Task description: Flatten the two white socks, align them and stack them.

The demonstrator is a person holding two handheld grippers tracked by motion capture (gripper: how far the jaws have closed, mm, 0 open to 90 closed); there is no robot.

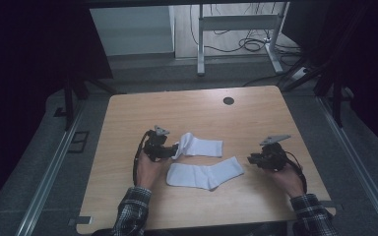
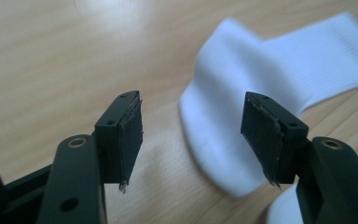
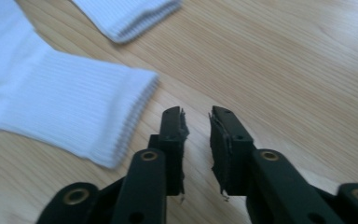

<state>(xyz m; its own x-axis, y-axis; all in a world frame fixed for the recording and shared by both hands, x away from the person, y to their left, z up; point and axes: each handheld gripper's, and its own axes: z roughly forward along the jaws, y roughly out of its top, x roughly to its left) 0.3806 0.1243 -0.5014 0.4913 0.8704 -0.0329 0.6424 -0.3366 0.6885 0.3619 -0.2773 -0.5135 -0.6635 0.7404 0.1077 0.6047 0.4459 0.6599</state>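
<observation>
Two white socks (image 1: 204, 160) on wooden table (image 1: 256, 118)

Far sock (image 2: 270, 84) blurred, edge-cropped

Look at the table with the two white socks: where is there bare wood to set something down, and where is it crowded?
Free: the far strip between the upper sock and the round hole, and the near edge of the table below the lower sock. Crowded: the middle, where the left gripper meets the upper sock and the right gripper sits beside the lower one.
</observation>
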